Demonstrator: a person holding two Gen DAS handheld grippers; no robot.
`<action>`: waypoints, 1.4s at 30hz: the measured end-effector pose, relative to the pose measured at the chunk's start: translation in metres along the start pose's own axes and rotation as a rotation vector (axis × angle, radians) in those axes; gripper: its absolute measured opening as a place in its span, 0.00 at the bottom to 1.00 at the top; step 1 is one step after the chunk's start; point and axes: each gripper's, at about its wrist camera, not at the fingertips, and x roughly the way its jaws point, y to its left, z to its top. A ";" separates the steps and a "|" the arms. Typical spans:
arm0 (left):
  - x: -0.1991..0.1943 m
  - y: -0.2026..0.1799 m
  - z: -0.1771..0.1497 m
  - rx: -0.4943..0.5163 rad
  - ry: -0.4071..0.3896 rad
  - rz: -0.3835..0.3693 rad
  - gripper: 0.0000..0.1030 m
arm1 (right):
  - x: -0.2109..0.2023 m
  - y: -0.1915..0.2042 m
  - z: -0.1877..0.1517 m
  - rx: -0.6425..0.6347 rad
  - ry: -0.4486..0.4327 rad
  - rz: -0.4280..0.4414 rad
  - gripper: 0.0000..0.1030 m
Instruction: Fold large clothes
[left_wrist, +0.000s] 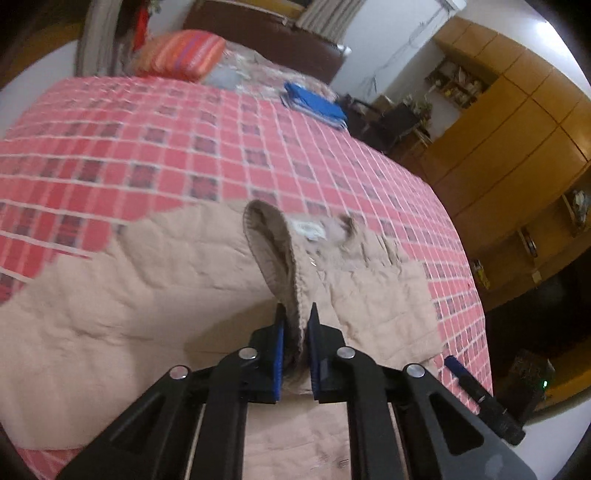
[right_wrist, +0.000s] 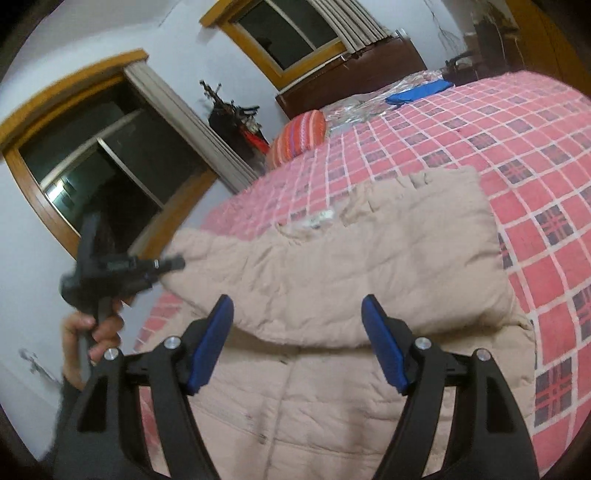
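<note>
Two grippers, mine. My left gripper (left_wrist: 295, 314) fingers pinch the beige jacket (left_wrist: 129, 280) cuff above the bed (left_wrist: 184, 129). My right gripper (right_wrist: 297, 306) fingers gape over it.

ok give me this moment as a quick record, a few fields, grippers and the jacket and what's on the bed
garment: beige quilted jacket, spread on the bed, partly folded
left gripper: shut on the jacket's ribbed edge
right gripper: open, above the jacket, holding nothing
surface: red checked bedspread
also on bed: striped pillow, blue folded cloth
</note>
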 end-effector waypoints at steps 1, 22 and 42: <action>-0.003 0.006 0.000 -0.003 -0.003 0.011 0.11 | -0.003 -0.004 0.006 0.027 -0.012 0.018 0.70; 0.026 0.072 -0.045 -0.051 0.013 0.188 0.50 | 0.044 -0.101 0.024 0.220 0.167 -0.033 0.70; -0.057 0.124 -0.098 -0.205 -0.132 -0.080 0.90 | 0.047 -0.025 0.028 0.082 0.142 0.091 0.76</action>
